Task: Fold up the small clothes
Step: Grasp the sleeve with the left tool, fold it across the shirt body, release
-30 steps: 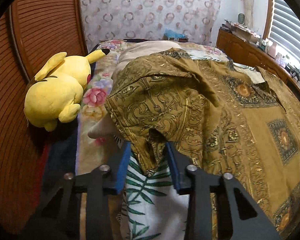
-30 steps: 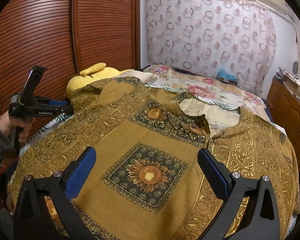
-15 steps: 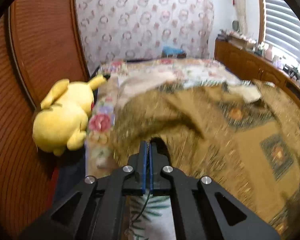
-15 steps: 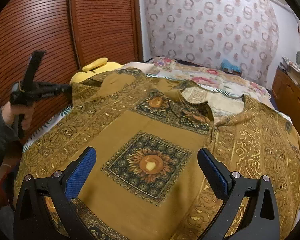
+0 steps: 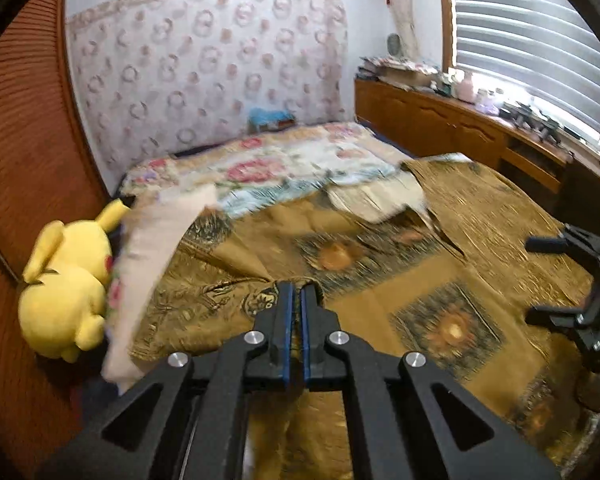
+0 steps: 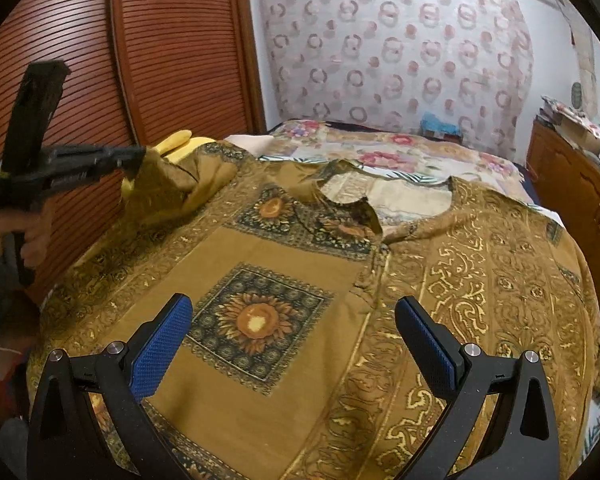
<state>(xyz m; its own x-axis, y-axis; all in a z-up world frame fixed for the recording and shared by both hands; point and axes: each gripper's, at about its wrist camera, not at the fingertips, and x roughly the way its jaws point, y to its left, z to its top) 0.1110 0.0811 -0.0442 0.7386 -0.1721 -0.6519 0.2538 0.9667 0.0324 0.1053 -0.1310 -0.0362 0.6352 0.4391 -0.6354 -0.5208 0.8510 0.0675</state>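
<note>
A mustard shirt (image 6: 260,392) with sunflower squares lies spread front-up across the bed. My left gripper (image 5: 298,290) is shut on the shirt's sleeve edge, the fabric pinched between its blue pads. In the right wrist view the left gripper (image 6: 139,157) holds that sleeve (image 6: 164,184) lifted off the bed at the shirt's left side, a hand gripping its handle. My right gripper (image 6: 296,320) hovers open above the lower front of the shirt, nothing between its pads. It also shows at the right edge of the left wrist view as the right gripper (image 5: 540,280).
A yellow plush toy (image 5: 64,292) lies at the bed's left edge against a slatted wooden wardrobe (image 6: 120,60). A floral bedspread (image 5: 280,164) covers the far bed. A wooden dresser (image 5: 440,120) with clutter runs along the right under window blinds.
The left gripper's jaws closed on the sleeve, then rose and swung over the shirt, lifting the sleeve off the bed. The right gripper drifted slightly, still open.
</note>
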